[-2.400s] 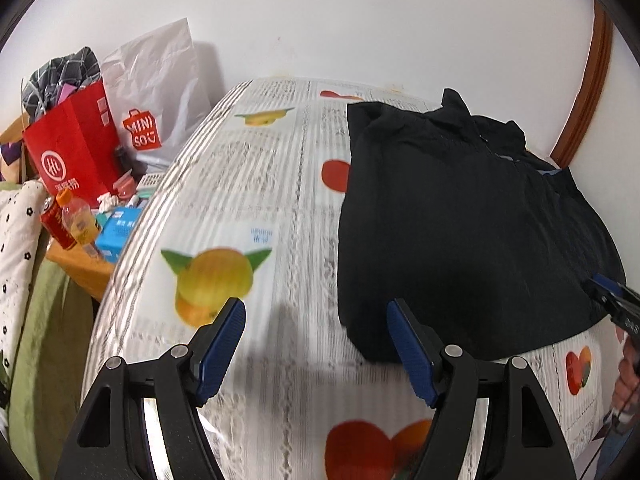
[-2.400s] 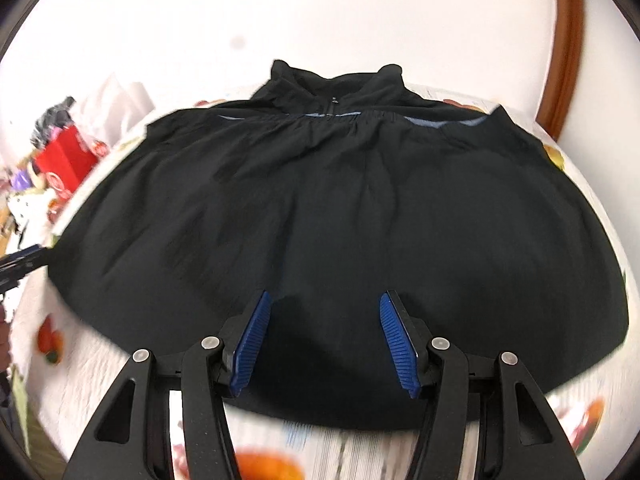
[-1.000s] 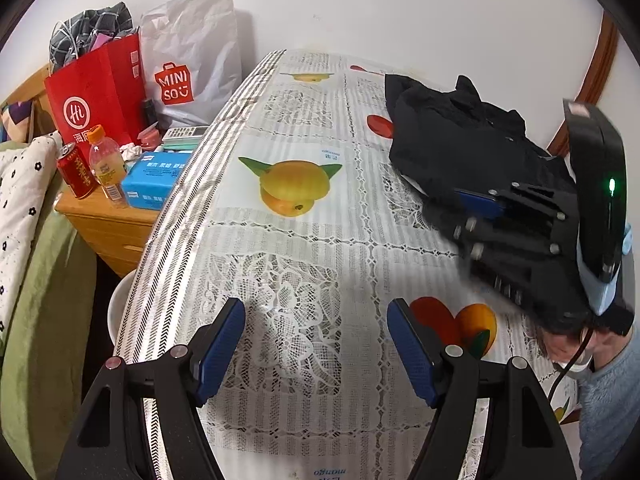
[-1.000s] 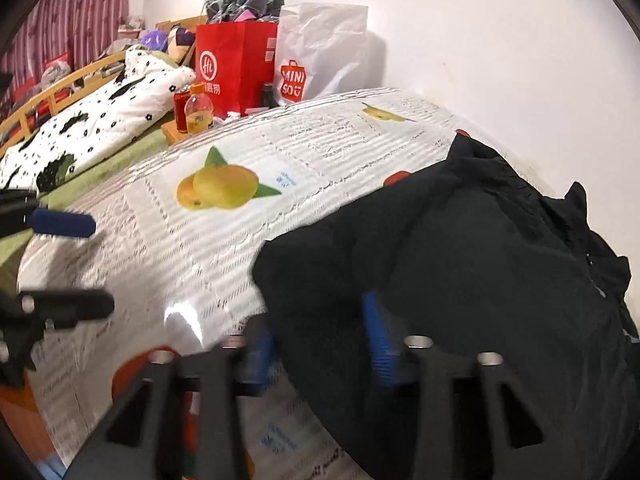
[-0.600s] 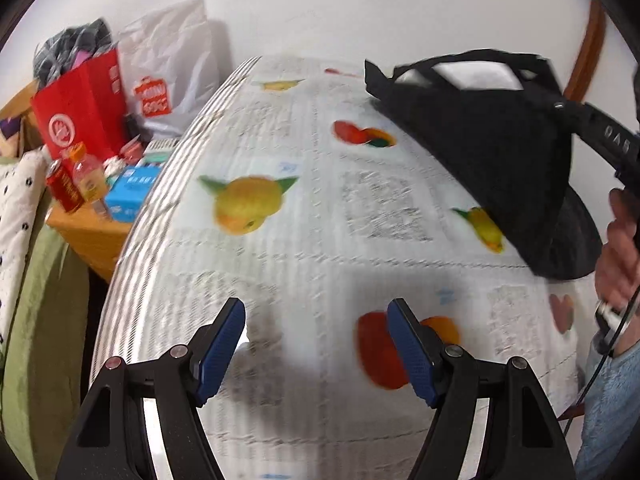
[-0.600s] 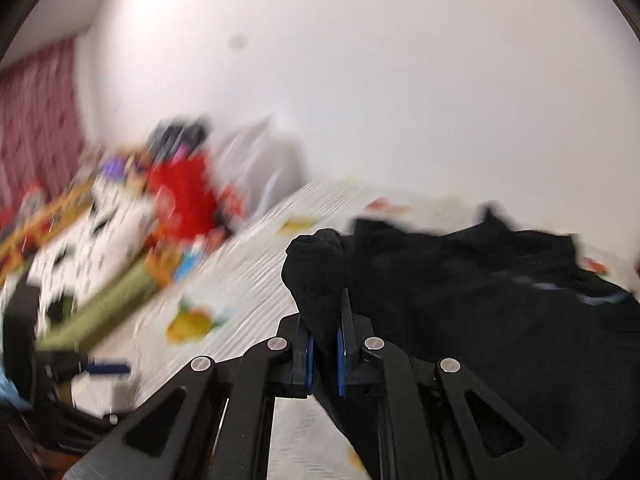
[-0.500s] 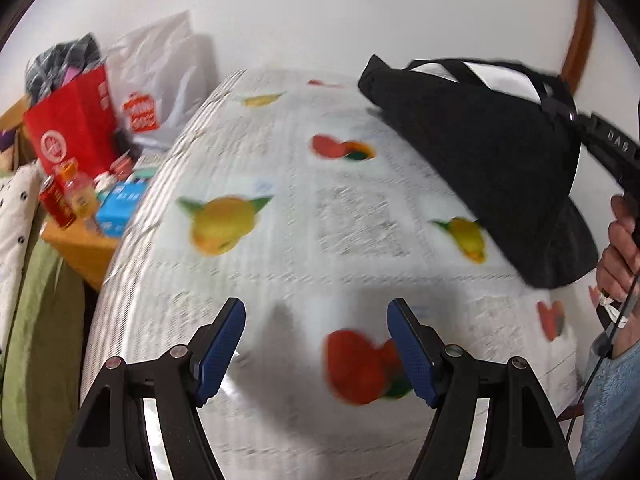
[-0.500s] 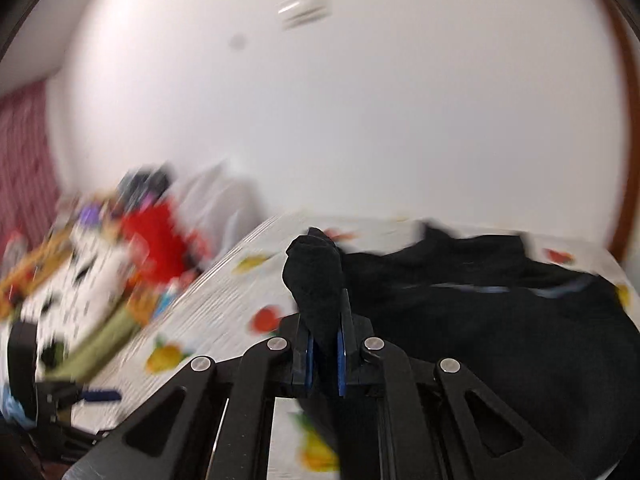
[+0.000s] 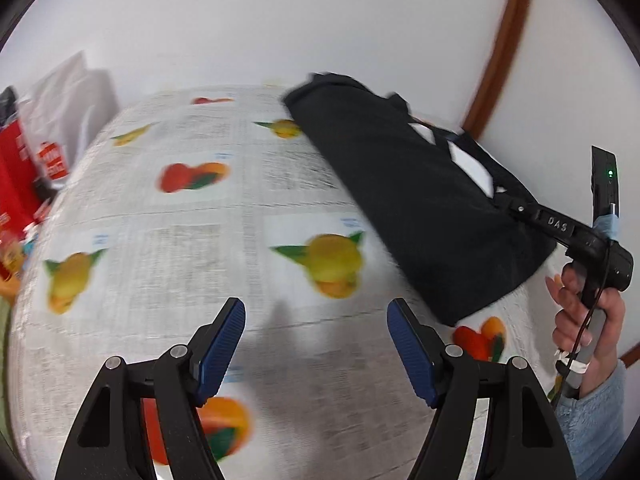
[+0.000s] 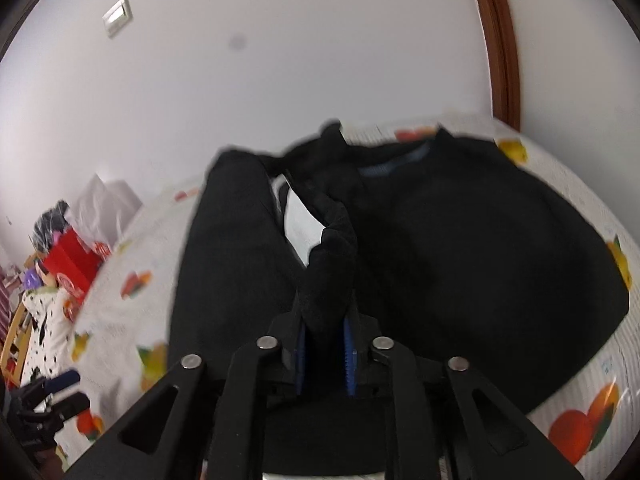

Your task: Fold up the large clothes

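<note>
Right now my right hand-held gripper is pinching a bunched fold of the black fabric garment between its blue ribbed pads; its jaws have just been easing apart a little, yet the cloth is plainly still wedged between them and rises up out of the grip. From the right wrist view I see the garment spread over the far right part of the tabletop, which is covered by a white lace-patterned cloth printed with fruit pictures, and one side of the garment is lifted and drawn over towards me, so a strip of white lining shows along the fold. From the left wrist view the same lifted part hangs as a dark slanting sheet from the right hand-held gripper down to the tabletop, with its far corner near the white wall. The person's hand, in a pale blue fuzzy sleeve, grips that tool's handle at the right edge. My left hand-held gripper is spread wide with nothing between its blue pads, hanging above bare cloth well apart from the garment. At the left edge I can make out a red paper bag and a white plastic bag, both blurred. A brown wooden frame curves up the wall on the right.
</note>
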`<state>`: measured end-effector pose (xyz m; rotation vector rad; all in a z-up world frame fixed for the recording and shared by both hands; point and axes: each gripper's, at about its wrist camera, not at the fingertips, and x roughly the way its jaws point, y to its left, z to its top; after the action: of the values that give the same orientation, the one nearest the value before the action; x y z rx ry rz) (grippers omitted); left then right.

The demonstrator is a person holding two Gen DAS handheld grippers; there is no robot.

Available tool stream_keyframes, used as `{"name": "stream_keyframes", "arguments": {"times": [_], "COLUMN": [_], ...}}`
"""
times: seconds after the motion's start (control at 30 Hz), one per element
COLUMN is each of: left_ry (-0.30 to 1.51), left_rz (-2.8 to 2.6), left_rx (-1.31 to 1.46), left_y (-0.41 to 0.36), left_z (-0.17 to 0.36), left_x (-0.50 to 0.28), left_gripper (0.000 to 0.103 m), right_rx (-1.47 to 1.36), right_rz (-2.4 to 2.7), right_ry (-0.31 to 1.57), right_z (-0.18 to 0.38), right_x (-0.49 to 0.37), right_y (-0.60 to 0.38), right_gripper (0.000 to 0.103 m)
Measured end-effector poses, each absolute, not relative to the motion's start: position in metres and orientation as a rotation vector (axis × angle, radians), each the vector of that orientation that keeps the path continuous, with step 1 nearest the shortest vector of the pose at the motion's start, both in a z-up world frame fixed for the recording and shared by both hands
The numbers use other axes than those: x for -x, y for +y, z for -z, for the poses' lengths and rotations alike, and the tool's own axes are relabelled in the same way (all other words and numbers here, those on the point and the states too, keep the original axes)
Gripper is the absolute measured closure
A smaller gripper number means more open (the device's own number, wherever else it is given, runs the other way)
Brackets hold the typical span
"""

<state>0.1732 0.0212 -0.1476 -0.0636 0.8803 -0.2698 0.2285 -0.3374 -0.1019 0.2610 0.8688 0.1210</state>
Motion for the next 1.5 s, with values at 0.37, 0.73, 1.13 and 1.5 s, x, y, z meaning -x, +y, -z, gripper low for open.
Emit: {"name": "stream_keyframes", "arguments": {"times": [0.37, 0.73, 1.13, 1.5], "left_ry": [0.904, 0.915, 0.885, 0.865], "left_rz": [0.377, 0.375, 0.314, 0.207], "left_rx": [0.006, 0.056, 0.143, 0.215], "left_y": [-0.052, -0.076, -0.042, 0.039], "left_z": [0.162, 0.175, 0.173, 0.173], "left_x": [-0.183, -0.193, -0.191, -0.181], "left_gripper": [0.032, 0.060, 0.096, 0.097], "right_rx": [-0.053, -0.095, -0.079, -0.007], "right_rz": [0.012, 0.028, -0.024, -0.178], "right_ry": [0.902, 0.990, 0.999, 0.991], "right_z": [0.117, 0.144, 0.148, 0.146], "right_x": [-0.203, -0.207, -0.213, -0.211], "right_y": [-0.409, -0.429, -0.411, -0.328], "right_gripper": [0.074, 0.069, 0.068, 0.068]}}
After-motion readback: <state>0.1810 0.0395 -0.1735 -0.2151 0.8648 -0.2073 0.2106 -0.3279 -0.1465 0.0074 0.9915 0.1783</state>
